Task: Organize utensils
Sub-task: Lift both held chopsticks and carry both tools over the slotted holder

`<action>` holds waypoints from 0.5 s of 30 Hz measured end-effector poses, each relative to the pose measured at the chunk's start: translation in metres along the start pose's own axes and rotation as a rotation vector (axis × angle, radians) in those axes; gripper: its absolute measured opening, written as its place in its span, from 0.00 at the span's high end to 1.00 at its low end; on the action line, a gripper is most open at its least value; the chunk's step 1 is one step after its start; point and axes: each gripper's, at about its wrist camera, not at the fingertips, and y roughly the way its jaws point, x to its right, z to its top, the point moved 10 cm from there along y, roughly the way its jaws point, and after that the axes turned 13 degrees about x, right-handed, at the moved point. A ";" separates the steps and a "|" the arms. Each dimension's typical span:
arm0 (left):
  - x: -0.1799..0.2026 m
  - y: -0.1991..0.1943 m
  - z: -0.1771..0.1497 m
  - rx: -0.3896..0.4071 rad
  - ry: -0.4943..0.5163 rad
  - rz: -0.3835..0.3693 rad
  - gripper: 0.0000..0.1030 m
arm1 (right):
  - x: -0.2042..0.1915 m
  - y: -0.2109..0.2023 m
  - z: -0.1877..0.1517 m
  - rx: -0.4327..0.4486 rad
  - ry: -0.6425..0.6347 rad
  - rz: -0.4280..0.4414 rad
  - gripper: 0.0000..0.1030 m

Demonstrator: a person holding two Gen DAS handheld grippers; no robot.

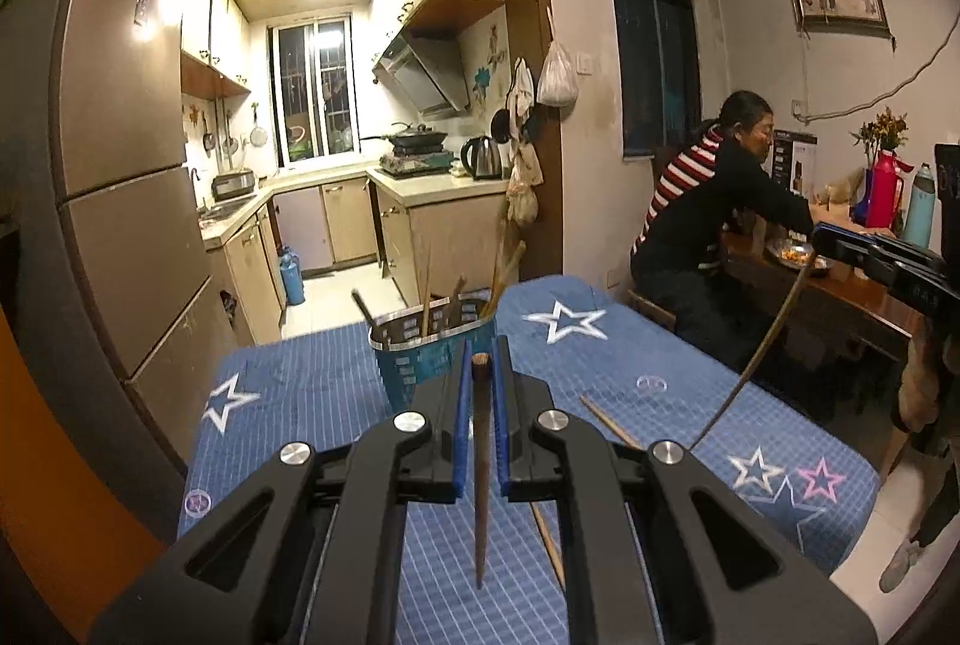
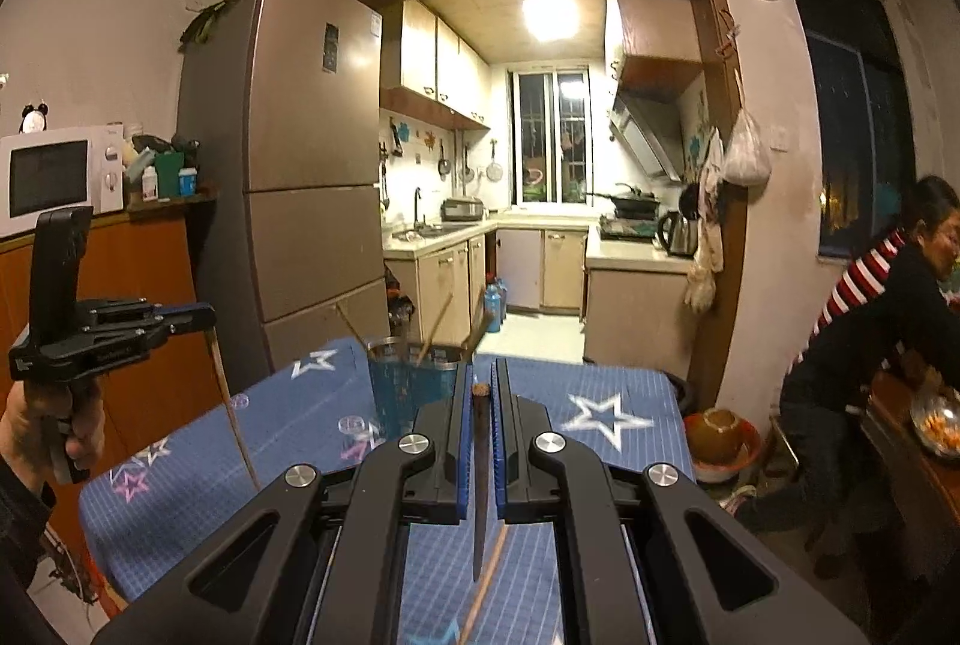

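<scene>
Wooden chopstick point(image 1: 480, 465) clamped upright in left hand-held gripper point(image 1: 480, 375), another chopstick point(image 2: 480, 471) clamped likewise in right hand-held gripper point(image 2: 480, 393). Blue basket point(image 1: 432, 351) on worktop point(image 1: 600, 357) straight ahead and below both, marginally nearer the left, sticks' long axes near vertical. Two loose chopsticks point(image 1: 606, 423) right of basket.

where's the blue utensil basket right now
In both wrist views the blue utensil basket stands on the star-patterned tablecloth near its far edge, just beyond the claw tips, chopsticks inside.
</scene>
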 end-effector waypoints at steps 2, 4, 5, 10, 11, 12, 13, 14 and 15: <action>-0.002 0.005 0.012 0.012 0.005 0.001 0.95 | 0.001 0.014 0.013 0.007 0.005 0.015 0.93; -0.004 0.011 0.024 0.026 0.009 0.006 0.95 | 0.001 0.027 0.023 0.009 0.011 0.026 0.93; -0.006 0.015 0.033 0.035 0.007 0.003 0.95 | 0.001 0.035 0.029 0.011 0.011 0.030 0.93; -0.013 0.036 0.067 0.065 0.006 0.011 0.95 | -0.002 0.076 0.053 0.005 0.036 0.066 0.93; -0.016 0.042 0.075 0.073 0.000 0.013 0.95 | -0.003 0.085 0.058 0.004 0.036 0.071 0.93; -0.019 0.047 0.082 0.079 -0.005 0.015 0.95 | -0.005 0.092 0.061 0.003 0.032 0.073 0.93; -0.022 0.052 0.088 0.086 -0.013 0.018 0.95 | -0.007 0.103 0.067 0.001 0.030 0.079 0.93; -0.025 0.056 0.092 0.090 -0.019 0.021 0.95 | -0.008 0.111 0.071 -0.002 0.034 0.088 0.93; -0.028 0.060 0.096 0.094 -0.025 0.024 0.95 | -0.010 0.121 0.075 -0.002 0.034 0.093 0.93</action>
